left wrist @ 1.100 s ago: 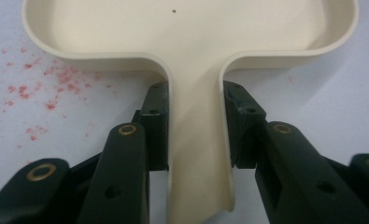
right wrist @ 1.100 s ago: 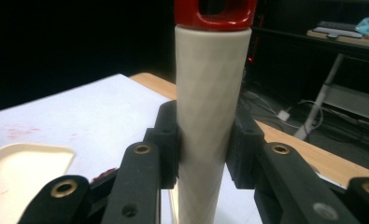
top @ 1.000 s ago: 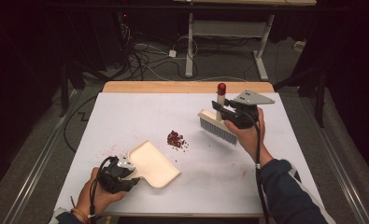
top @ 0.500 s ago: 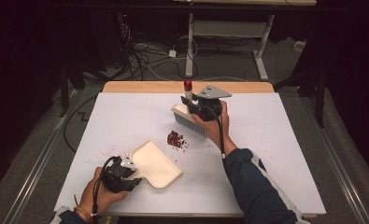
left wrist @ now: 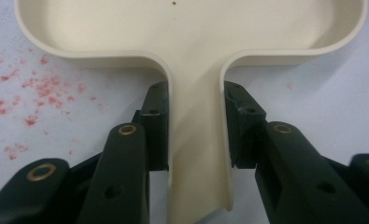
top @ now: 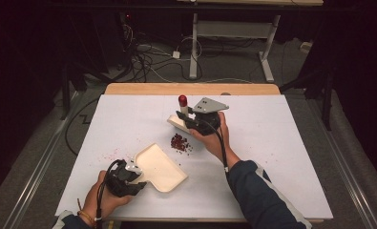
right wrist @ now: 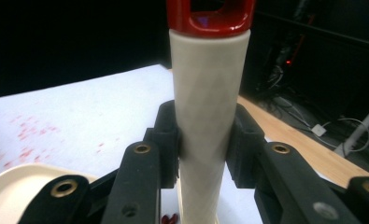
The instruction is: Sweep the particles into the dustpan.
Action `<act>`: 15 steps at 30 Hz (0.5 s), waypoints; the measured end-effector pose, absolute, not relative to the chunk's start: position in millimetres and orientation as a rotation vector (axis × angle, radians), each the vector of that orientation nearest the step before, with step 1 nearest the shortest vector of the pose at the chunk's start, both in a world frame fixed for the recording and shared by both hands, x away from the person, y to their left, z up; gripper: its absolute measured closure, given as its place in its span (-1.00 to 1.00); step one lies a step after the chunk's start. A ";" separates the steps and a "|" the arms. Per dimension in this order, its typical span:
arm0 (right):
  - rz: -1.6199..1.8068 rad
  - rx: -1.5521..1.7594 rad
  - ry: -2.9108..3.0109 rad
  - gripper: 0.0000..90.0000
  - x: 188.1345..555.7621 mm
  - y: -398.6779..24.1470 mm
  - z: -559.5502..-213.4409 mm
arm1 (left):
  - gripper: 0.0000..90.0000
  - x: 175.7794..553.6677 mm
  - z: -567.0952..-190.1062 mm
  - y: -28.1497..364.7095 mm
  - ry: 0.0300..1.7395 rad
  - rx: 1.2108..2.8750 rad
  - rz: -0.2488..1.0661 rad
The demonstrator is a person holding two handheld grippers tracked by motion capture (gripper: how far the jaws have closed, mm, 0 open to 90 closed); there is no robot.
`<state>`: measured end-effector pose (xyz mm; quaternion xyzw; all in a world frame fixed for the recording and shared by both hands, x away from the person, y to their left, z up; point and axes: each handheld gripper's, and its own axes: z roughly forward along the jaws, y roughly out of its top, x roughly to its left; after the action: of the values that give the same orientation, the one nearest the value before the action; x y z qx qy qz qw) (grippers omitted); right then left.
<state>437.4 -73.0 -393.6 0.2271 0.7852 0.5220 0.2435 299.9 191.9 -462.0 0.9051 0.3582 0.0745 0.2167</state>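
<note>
A cream dustpan (top: 160, 167) lies flat on the white table cover at the front left. My left gripper (top: 129, 176) is shut on its handle (left wrist: 198, 154), both pads pressed to the handle's sides. A small pile of dark red bits (top: 180, 143) sits just beyond the pan's open edge. My right gripper (top: 188, 121) is shut on the cream handle (right wrist: 205, 121) of a hand brush with a red cap (top: 182, 99). The brush head (top: 176, 122) hangs just behind the pile, on its far side.
Faint red specks (top: 113, 152) are scattered left of the dustpan. The table's wooden back edge (top: 191, 88) runs behind the white table cover (top: 291, 157). Cables (top: 150, 52) and desk legs (top: 194, 52) stand on the floor beyond.
My right hand has carried the brush leftwards and slightly down, from the right of the table to just behind the red pile. The left gripper and dustpan have stayed put.
</note>
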 end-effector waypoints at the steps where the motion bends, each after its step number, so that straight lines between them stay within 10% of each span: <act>1: 1.436 0.583 2.181 0.55 433.9 -73.4 -393.5 | 0.43 300.1 -462.1 191.5 0.992 2.509 0.205; 15: 1.472 0.518 2.248 0.53 406.5 -77.0 -396.5 | 0.43 306.8 -463.4 178.8 1.053 2.510 0.187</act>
<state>406.5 -77.0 -396.5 0.1854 0.8046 0.5270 0.2013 306.8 178.8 -463.4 0.9005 0.3776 0.0672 0.2050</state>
